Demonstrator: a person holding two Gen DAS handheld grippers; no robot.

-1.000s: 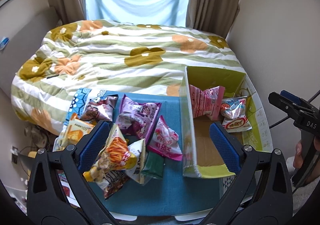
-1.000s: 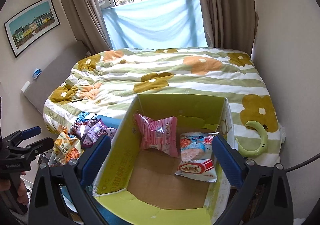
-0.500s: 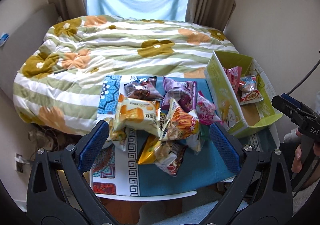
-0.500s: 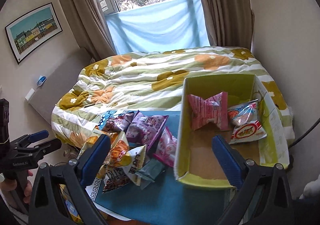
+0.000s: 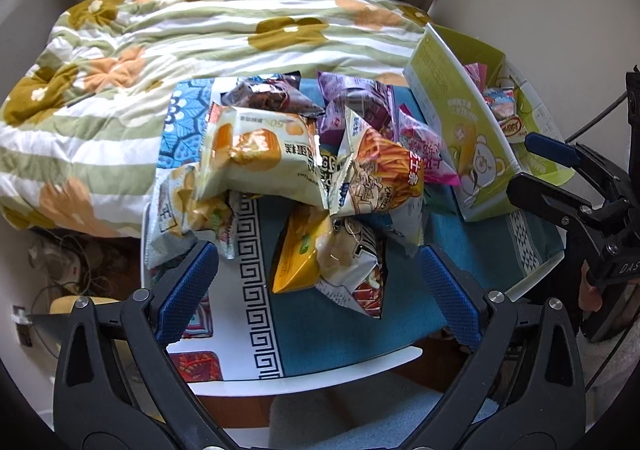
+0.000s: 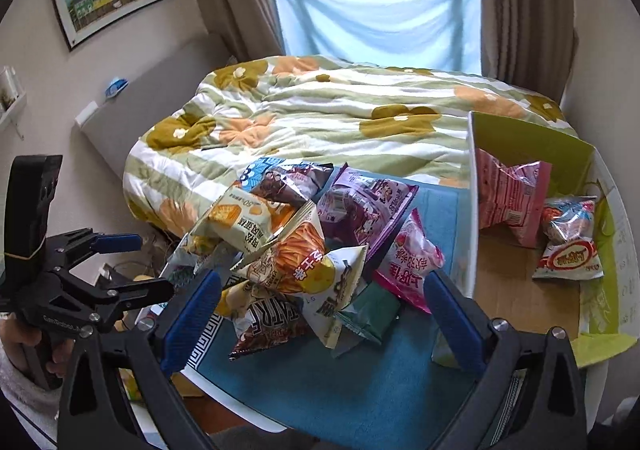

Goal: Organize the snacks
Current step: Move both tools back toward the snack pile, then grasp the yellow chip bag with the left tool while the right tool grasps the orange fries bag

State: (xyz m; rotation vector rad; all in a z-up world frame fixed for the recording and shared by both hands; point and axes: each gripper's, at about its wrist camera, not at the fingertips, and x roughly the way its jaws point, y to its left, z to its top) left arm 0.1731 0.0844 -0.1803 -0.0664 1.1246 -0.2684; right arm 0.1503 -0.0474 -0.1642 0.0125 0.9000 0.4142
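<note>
A pile of snack bags (image 5: 320, 178) lies on a small table with a blue cloth (image 5: 332, 330); it also shows in the right wrist view (image 6: 304, 258). A green cardboard box (image 5: 464, 122) stands to the right of the pile. In the right wrist view the box (image 6: 532, 138) holds a pink bag (image 6: 508, 198) and a red-and-white bag (image 6: 568, 250). My left gripper (image 5: 318, 286) is open and empty, above the near side of the pile. My right gripper (image 6: 320, 310) is open and empty, hovering in front of the pile.
A bed with a flowered green-striped quilt (image 5: 200, 42) lies beyond the table. The table's white front edge (image 5: 304, 378) is near me. A wall stands to the right of the box. Cables and a power strip (image 5: 56, 258) lie on the floor at left.
Both grippers have swung left from the box toward the snack pile, which now sits between the fingers in both views. Both stay open.
</note>
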